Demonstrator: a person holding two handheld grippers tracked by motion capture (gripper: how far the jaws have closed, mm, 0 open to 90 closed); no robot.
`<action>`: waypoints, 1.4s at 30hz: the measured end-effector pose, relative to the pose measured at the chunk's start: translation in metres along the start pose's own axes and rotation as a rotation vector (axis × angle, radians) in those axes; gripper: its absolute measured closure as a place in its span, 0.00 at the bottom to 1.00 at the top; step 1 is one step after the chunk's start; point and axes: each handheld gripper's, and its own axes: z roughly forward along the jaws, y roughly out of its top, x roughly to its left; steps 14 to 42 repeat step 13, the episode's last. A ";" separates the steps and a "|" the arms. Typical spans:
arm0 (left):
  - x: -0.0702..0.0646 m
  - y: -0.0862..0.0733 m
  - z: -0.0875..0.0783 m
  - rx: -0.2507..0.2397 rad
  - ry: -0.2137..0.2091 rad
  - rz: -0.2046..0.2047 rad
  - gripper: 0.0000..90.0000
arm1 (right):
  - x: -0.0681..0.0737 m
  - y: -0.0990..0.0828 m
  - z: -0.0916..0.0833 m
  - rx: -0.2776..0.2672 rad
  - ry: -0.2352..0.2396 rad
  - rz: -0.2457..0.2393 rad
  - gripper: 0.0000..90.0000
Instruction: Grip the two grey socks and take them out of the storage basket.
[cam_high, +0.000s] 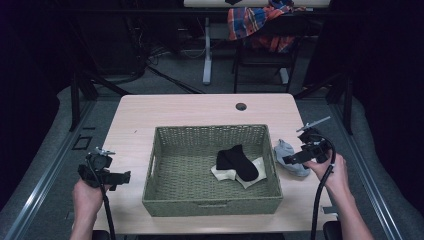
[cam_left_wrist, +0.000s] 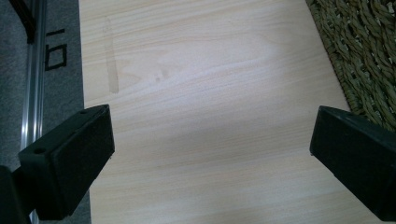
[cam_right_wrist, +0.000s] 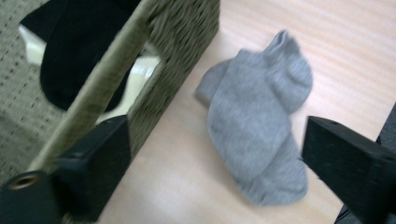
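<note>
Spanning most of the scene, the table (cam_high: 150, 112) is carrying a woven basket (cam_high: 165, 200) at its centre. Inside the basket, toward its right half, a black sock (cam_high: 239, 161) is lying across a white sock (cam_high: 220, 173). A grey sock (cam_high: 289, 156) is lying flat on the table just outside the basket's right wall, touching or nearly touching it; the gap is too small to judge.

The right gripper (cam_high: 295, 157) is hovering over the grey sock with its jaws spread wide and holding nothing. In the right gripper view the sock (cam_right_wrist: 254, 119) is sitting between the two jaws, folded loosely on itself, cuff at the far end.

Handling judgement: the sock is light, soft and limp. It is likely to sag and dangle once lifted, and it is not fragile. A pinch across the bunched middle, where the fabric is doubled, is offering the thickest bite; a single thin edge may be slipping out of the pads.

Obstruction: the basket wall (cam_right_wrist: 184, 60) is standing just left of the sock, close to the left jaw, so the closing jaw may be catching the weave. The lift must be clearing the rim.

The left gripper (cam_high: 112, 176) is waiting at the near left, well apart from the sock, jaws wide apart and empty over bare wood (cam_left_wrist: 210, 93).
</note>
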 end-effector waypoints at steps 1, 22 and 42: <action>0.000 0.000 0.000 0.000 0.000 0.000 0.00 | 0.002 -0.005 -0.002 0.011 0.001 -0.008 0.06; -0.002 0.001 0.002 0.001 0.002 0.004 0.00 | 0.005 -0.043 -0.002 0.073 0.014 0.000 0.00; -0.002 0.001 0.002 0.001 0.002 0.004 0.00 | 0.005 -0.043 -0.002 0.073 0.014 0.000 0.00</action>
